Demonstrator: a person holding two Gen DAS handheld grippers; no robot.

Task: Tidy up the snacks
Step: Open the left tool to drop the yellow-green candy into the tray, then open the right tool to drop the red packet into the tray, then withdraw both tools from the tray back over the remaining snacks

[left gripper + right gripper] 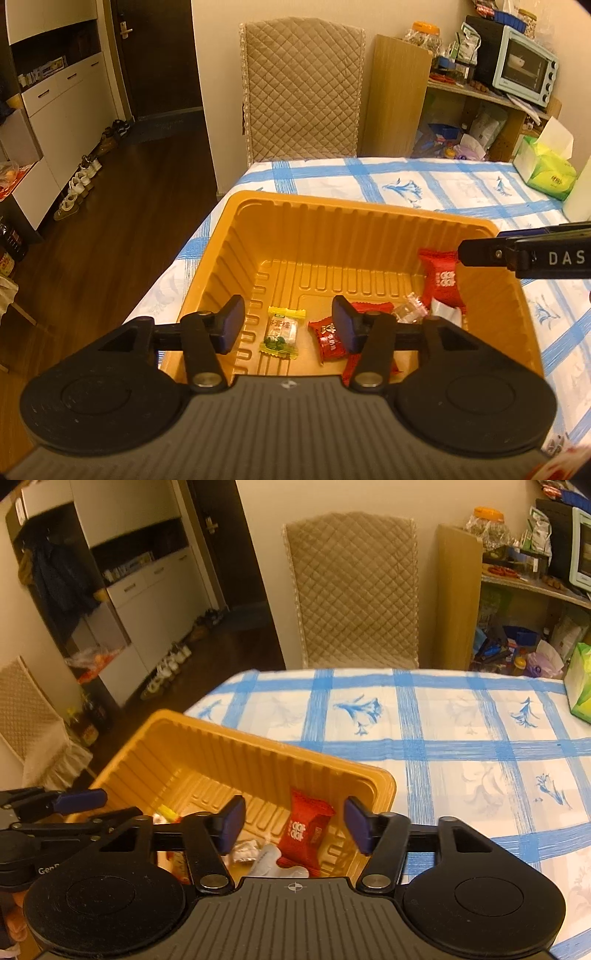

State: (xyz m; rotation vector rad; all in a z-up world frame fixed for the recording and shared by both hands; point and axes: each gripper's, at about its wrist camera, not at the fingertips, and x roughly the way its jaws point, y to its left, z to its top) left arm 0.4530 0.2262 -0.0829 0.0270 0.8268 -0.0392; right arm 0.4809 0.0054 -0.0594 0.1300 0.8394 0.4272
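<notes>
An orange plastic tray point(343, 218) sits on the blue-checked tablecloth near the table's left corner. It holds a yellow-green candy point(281, 331), small red packets point(328, 338), a larger red packet point(443, 282) leaning on the right wall, and clear and white wrappers point(410, 314). My left gripper point(288, 325) is open and empty above the tray's near part. My right gripper point(293, 825) is open and empty over the tray's right end, above the larger red packet point(304, 825). The tray point(258, 744) also shows in the right wrist view.
A quilted beige chair point(301, 92) stands behind the table. A green tissue pack point(546, 170) lies at the far right of the table. Cluttered shelves with a toaster oven point(524, 70) are at the right. The floor drops off left of the tray.
</notes>
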